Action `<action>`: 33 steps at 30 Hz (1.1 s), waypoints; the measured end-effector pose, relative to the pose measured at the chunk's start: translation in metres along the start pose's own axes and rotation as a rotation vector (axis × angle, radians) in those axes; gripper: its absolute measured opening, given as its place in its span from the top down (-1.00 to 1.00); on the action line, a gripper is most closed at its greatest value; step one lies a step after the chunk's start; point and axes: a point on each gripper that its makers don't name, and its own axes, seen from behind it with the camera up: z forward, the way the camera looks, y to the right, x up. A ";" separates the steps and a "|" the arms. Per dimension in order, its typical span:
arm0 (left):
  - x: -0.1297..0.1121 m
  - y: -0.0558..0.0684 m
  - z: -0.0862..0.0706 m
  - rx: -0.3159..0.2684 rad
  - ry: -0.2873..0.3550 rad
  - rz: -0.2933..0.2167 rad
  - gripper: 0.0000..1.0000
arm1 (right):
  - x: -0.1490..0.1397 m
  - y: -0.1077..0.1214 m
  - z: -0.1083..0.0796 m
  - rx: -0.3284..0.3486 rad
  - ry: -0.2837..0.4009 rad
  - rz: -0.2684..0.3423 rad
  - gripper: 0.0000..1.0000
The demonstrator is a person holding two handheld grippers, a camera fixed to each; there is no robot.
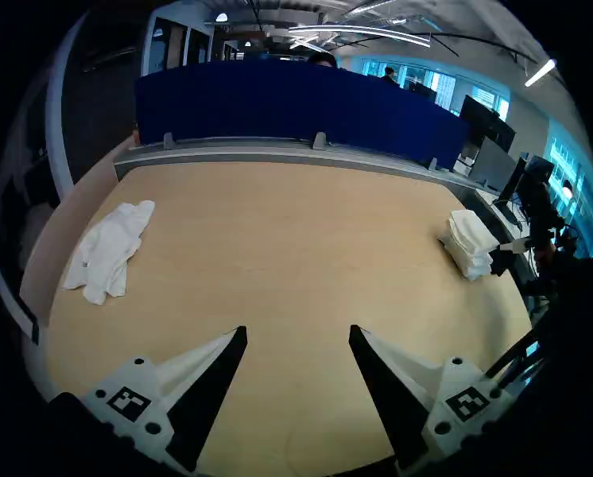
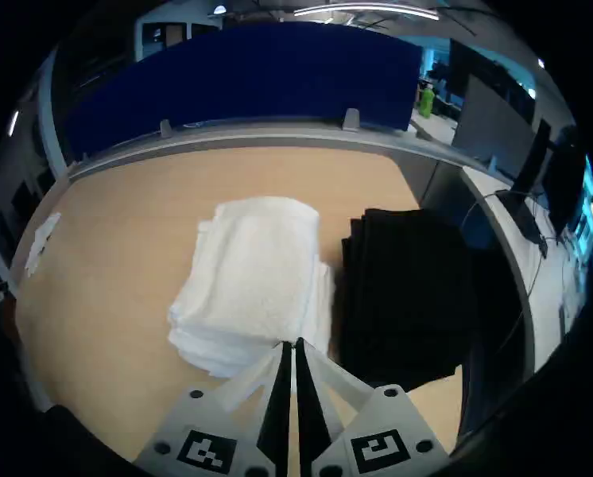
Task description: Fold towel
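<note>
A crumpled white towel (image 1: 110, 250) lies loose at the table's left side; in the right gripper view the same towel (image 2: 40, 238) is a small shape at the far left edge. My left gripper (image 1: 296, 334) hovers over bare wood at the near edge, open, with nothing between its fingers. A stack of folded white towels (image 2: 253, 282) sits right in front of my right gripper (image 2: 295, 347), which is shut with its tips at the stack's near edge. I see no cloth between the fingers. From the left gripper view the stack (image 1: 467, 242) is at the far right, with the right gripper (image 1: 507, 256) beside it.
A pile of folded black towels (image 2: 408, 286) lies just right of the white stack, near the table's right edge. A blue partition (image 1: 296, 107) on a grey rail closes the far side of the wooden table (image 1: 296, 238). Monitors and cables stand beyond the right edge.
</note>
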 end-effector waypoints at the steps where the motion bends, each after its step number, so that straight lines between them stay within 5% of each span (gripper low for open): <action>1: 0.000 0.000 0.000 0.000 -0.001 0.002 -0.91 | -0.003 0.001 0.002 -0.006 -0.005 0.009 0.94; 15: -0.006 0.004 0.001 0.005 -0.011 0.022 -0.91 | -0.026 0.005 0.033 -0.065 -0.063 0.069 0.94; 24: -0.007 0.003 0.002 0.005 -0.014 0.026 -0.91 | -0.026 0.004 0.029 -0.077 -0.026 0.112 0.88; 33: -0.003 0.002 0.001 0.000 -0.009 0.022 -0.91 | -0.026 0.000 0.013 -0.091 0.031 0.107 0.40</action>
